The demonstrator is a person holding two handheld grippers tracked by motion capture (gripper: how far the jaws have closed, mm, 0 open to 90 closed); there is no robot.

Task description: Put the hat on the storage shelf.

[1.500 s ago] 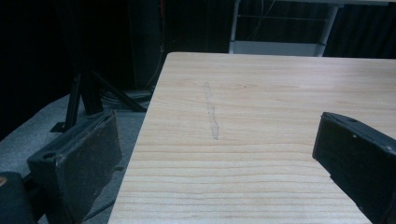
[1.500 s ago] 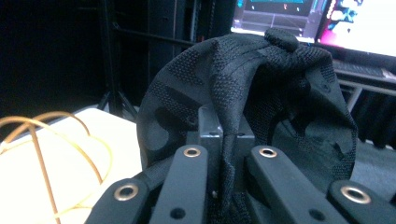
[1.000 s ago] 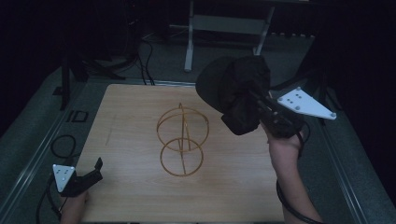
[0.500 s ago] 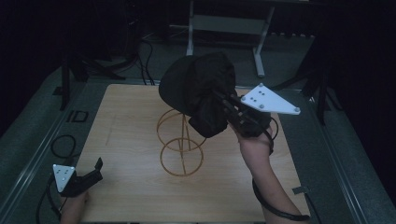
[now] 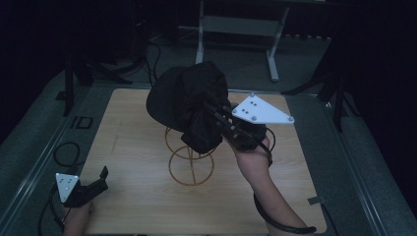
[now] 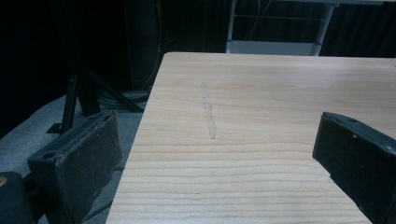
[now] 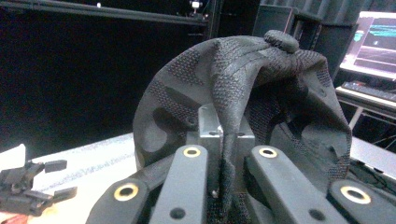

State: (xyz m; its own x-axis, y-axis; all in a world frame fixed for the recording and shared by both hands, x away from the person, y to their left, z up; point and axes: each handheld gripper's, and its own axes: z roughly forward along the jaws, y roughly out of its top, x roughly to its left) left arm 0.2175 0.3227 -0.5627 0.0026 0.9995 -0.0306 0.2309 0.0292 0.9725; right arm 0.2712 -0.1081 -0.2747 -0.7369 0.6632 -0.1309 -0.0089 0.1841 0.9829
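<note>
Pale wood-grain table [image 5: 128,206], right gripper [image 5: 222,124] pinching textured black cap [image 5: 189,101], left gripper [image 5: 93,184] agape

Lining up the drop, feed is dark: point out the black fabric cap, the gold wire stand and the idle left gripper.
black fabric cap [image 5: 189,101]: high view, on its crown.
gold wire stand [image 5: 192,173]: high view, on its base ring.
left gripper [image 5: 98,180]: high view, between its open jaw tips.

**Dark cap held above the wire stand**

We see our right gripper [image 5: 216,123] clamped on a black fabric cap [image 5: 189,101], held just above a gold wire stand of rings [image 5: 189,157] at the middle of the light wooden table [image 5: 133,206]. Our left gripper [image 5: 96,183] rests at the near left corner, jaws apart.
</note>
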